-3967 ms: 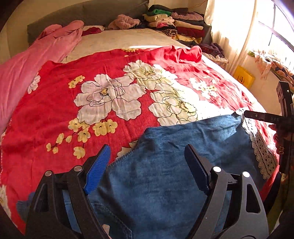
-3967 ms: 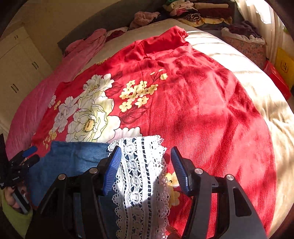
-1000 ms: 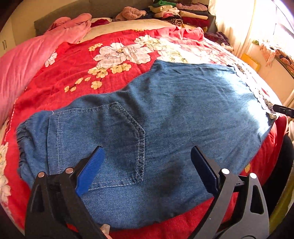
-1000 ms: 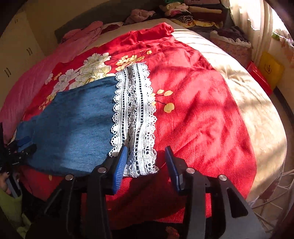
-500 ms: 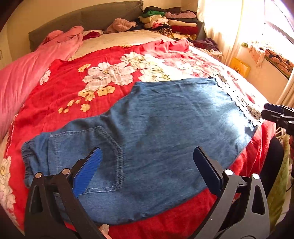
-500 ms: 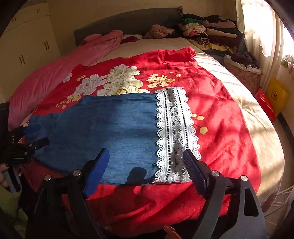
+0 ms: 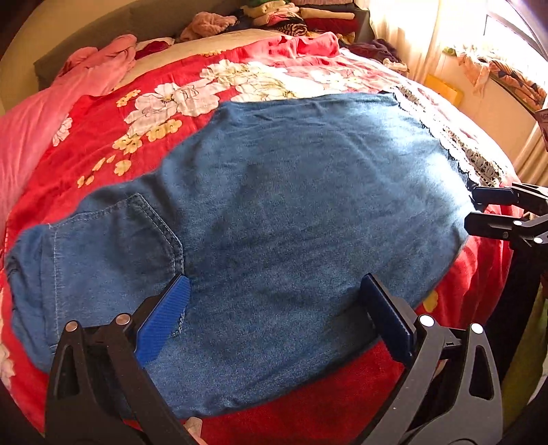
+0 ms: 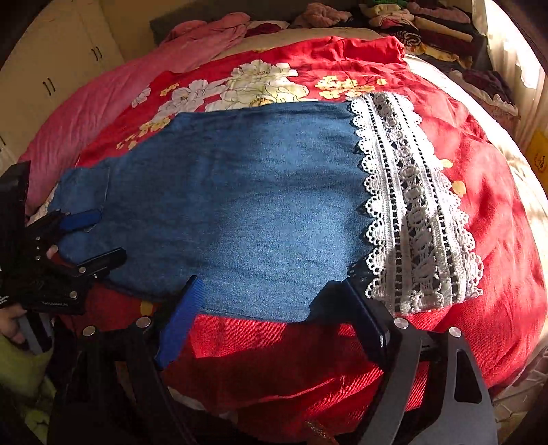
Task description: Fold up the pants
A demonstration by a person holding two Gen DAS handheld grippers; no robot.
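Blue denim pants [image 7: 291, 205] lie flat across the red floral bedspread [image 7: 102, 130], folded in half lengthwise. The back pocket [image 7: 113, 246] is at the left and the white lace hem [image 8: 411, 205] at the right. My left gripper [image 7: 274, 284] is open over the near edge beside the pocket, with nothing between its pads. My right gripper [image 8: 270, 285] is wide open over the pants' near edge, just left of the lace, and holds no cloth. Each gripper shows in the other's view: the right gripper [image 7: 479, 212] at the hem end, the left gripper [image 8: 99, 236] at the waist end.
A pink blanket [image 8: 102, 102] lies along the bed's left side. Stacked folded clothes [image 8: 428, 30] sit at the headboard end. A cupboard [image 8: 51, 78] stands at the left, and a curtain and window [image 7: 445, 41] at the right. A hand [image 8: 10, 325] holds the left gripper's handle.
My right gripper has opened wide and slid left from the lace hem to the denim edge. The left gripper has shifted slightly right along the near edge. The pants stay flat.
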